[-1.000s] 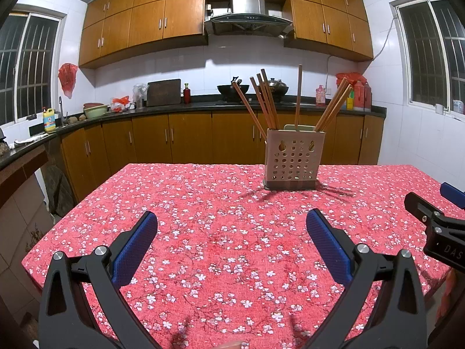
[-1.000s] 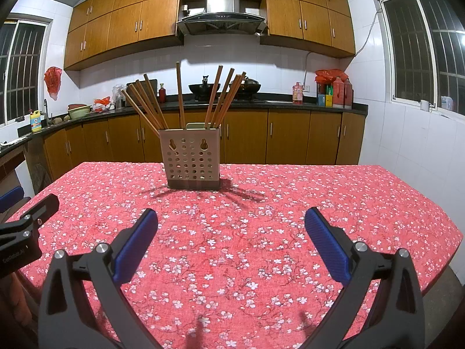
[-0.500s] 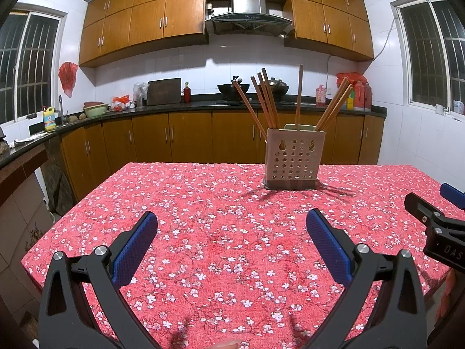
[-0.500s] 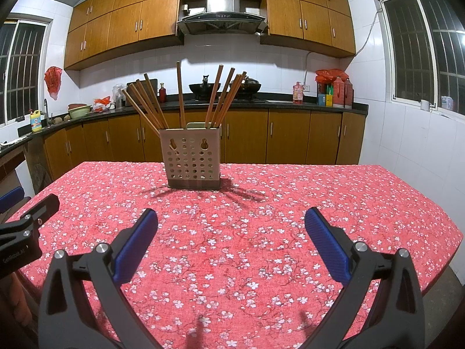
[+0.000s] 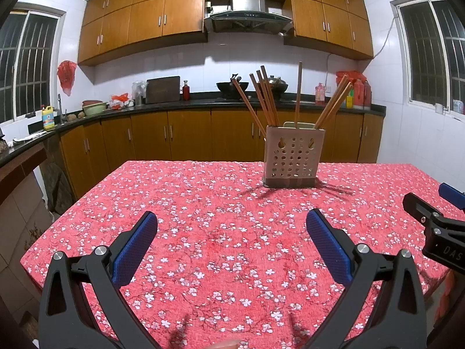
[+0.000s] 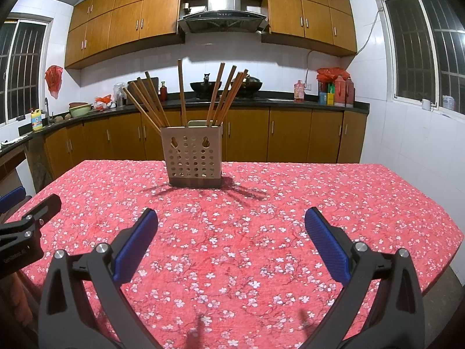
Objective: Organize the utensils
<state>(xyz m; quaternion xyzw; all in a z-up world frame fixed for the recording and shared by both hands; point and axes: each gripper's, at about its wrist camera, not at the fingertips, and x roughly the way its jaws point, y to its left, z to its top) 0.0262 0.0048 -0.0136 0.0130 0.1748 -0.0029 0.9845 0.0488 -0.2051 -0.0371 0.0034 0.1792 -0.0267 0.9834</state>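
A beige perforated utensil holder (image 5: 293, 157) stands upright on the red floral tablecloth (image 5: 221, 221) toward the far side; it also shows in the right wrist view (image 6: 193, 157). Several wooden chopsticks (image 5: 263, 96) stand in it, fanned out, and show in the right wrist view (image 6: 221, 96) too. My left gripper (image 5: 232, 242) is open and empty, low over the near part of the table. My right gripper (image 6: 231, 241) is open and empty, also near the front edge. Each gripper shows at the edge of the other's view: the right gripper (image 5: 436, 224) and the left gripper (image 6: 26, 226).
Wooden cabinets (image 5: 189, 136) with a dark counter run along the back wall, holding a wok (image 5: 232, 87), bottles (image 6: 337, 90) and a cutting board (image 5: 162, 88). The table's left edge (image 5: 58, 218) and right edge (image 6: 453, 229) drop to the floor.
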